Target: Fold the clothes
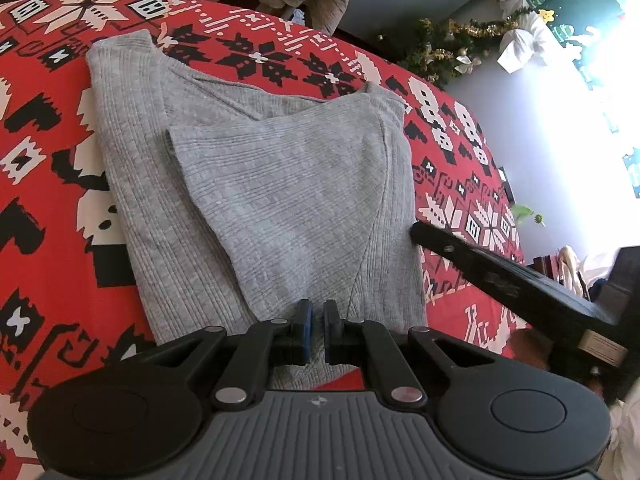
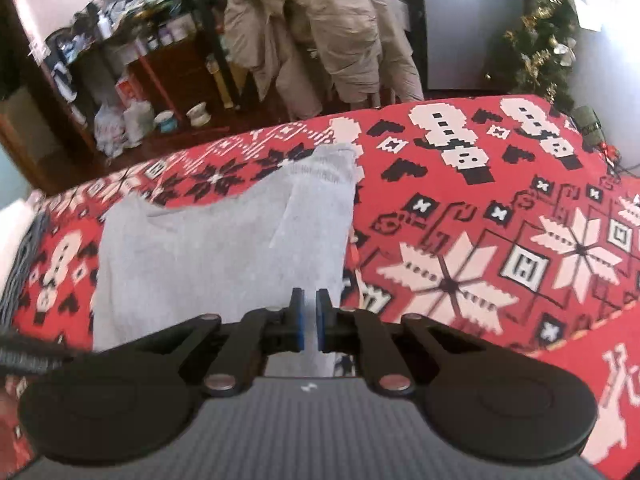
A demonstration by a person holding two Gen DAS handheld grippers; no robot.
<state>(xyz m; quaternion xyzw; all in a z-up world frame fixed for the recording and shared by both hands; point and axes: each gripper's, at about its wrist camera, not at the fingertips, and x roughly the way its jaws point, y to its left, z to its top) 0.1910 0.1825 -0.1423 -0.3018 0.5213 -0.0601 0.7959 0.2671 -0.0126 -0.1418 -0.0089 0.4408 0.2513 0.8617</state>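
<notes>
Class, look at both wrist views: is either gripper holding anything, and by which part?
It cannot be told. Both sets of jaws stand nearly closed over the near edge of the grey sweater, with a narrow gap showing; no pinched fabric is clearly visible.

Beyond my red, white and black patterned blanket (image 2: 480, 208) I see beige jackets (image 2: 320, 28) hanging, a cluttered dark wooden shelf (image 2: 160, 60), and a tinsel-trimmed Christmas tree (image 2: 544, 40) against the wall.
</notes>
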